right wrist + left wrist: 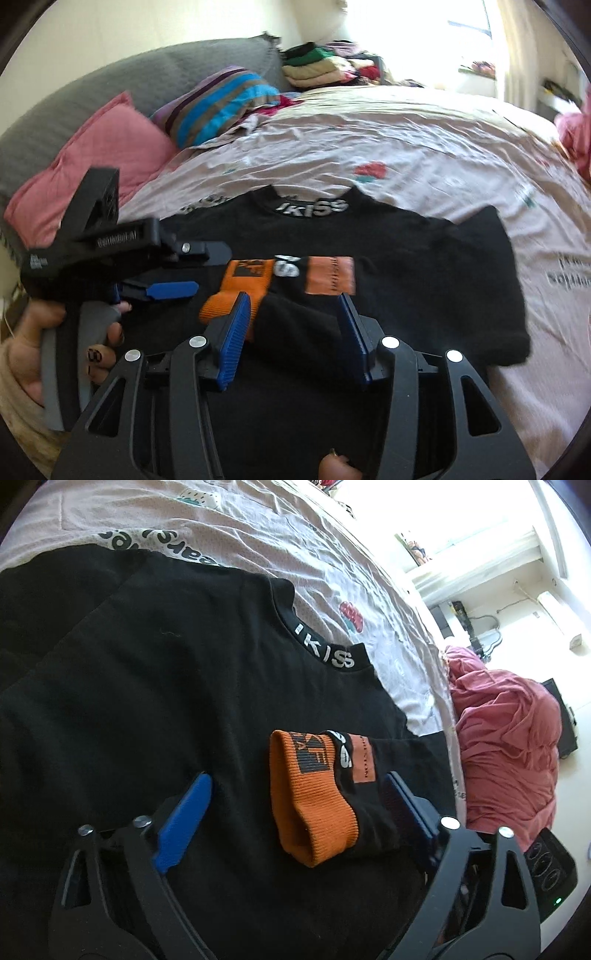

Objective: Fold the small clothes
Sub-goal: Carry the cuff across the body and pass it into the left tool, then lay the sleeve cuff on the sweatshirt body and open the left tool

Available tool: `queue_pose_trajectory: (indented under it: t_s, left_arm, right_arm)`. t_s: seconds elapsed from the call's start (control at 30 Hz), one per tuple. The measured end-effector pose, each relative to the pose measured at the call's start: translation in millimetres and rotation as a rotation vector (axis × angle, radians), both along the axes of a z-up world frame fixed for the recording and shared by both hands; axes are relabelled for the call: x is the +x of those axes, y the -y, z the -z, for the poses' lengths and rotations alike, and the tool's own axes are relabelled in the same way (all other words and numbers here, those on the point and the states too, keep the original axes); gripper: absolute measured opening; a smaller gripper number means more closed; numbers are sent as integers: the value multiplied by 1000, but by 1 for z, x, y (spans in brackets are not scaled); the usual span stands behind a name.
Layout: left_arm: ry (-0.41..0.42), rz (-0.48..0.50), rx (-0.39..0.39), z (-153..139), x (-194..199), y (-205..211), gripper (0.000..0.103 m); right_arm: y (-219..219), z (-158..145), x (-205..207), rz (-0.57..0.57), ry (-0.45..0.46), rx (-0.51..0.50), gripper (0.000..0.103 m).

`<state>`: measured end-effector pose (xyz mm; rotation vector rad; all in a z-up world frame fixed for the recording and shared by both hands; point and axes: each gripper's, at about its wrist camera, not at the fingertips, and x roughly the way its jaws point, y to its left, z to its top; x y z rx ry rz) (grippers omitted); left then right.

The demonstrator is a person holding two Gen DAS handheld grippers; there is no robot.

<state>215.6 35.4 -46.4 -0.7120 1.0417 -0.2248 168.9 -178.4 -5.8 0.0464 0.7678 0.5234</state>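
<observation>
The black sweatshirt [369, 243] lies flat; its orange-cuffed sleeve [317, 797] is folded across, between both open, empty pairs of jaws: left gripper [299, 786], right gripper [295, 321]; body folds remain, I judge.

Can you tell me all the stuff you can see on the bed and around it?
black top: one, black with white letters at the collar, spread flat on the bed
sleeve cuff: one, orange ribbed, folded across the top
bedsheet: one, pale pink with small prints, under the top
pillow: one, pink, at the head of the bed
striped pillow: one, blue, purple and tan, beside the pink one
folded clothes: a pile, mixed colours, far end of the bed
pink cloth: one crumpled heap, beside the bed
left gripper: black with blue pads, open, cuff between its pads
right gripper: same colours, open over the sleeve
hand: one, holding the left gripper
</observation>
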Motion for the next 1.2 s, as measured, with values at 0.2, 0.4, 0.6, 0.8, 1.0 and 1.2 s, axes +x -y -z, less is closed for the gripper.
queue_pose_trajectory:
  t_s: [0.2, 0.4, 0.6, 0.8, 1.0, 1.2]
  left_arm:
    - [34, 7, 80, -8, 3, 14, 57]
    - [45, 52, 110, -7, 5, 28, 50]
    - [10, 41, 134, 6, 12, 31, 21]
    - [73, 46, 53, -12, 9, 23, 5]
    - [222, 3, 47, -68, -3, 7, 5]
    - [275, -73, 70, -88, -16, -26, 5]
  right_arm:
    - [32, -4, 2, 97, -22, 60, 47]
    - [49, -10, 3, 141, -12, 89, 47]
    - [57, -12, 1, 157, -9, 109, 47]
    - [65, -14, -2, 174, -7, 119, 47]
    - [68, -12, -3, 178, -17, 116, 47]
    - [64, -9, -1, 178, -23, 97, 47]
